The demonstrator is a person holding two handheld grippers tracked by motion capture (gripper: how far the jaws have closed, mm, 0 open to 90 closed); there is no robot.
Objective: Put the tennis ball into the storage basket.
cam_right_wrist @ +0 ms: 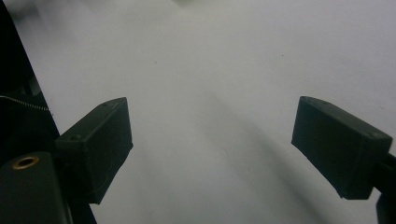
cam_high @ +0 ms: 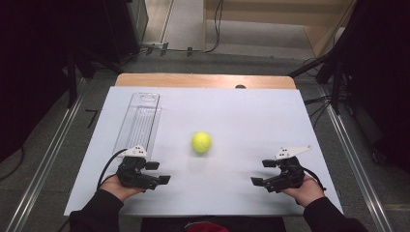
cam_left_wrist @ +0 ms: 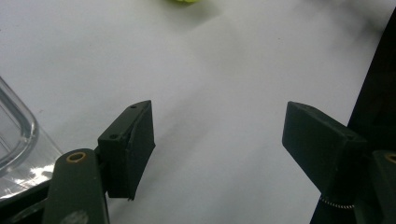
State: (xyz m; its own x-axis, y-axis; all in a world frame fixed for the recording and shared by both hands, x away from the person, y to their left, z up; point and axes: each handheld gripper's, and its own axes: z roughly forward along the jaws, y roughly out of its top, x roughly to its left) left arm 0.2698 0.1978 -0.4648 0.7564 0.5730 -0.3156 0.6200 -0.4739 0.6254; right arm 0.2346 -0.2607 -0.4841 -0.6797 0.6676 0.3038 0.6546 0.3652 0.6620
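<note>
A yellow-green tennis ball [cam_high: 201, 142] rests near the middle of the white board [cam_high: 251, 116]; its lower edge also shows at the top of the left gripper view [cam_left_wrist: 184, 1]. My left gripper [cam_high: 158, 172] lies low at the board's front left, its jaws apart with nothing between them [cam_left_wrist: 217, 135]. At the front right my right gripper [cam_high: 262, 172] stands open over bare board [cam_right_wrist: 212, 140]. Both point inward, with the ball farther up between them.
A long clear plastic container [cam_high: 138, 121] lies on the board's left side, its near end just beyond my left gripper [cam_left_wrist: 14, 135]. The board covers a wooden table [cam_high: 203, 79]. Dark stands and cables flank the table.
</note>
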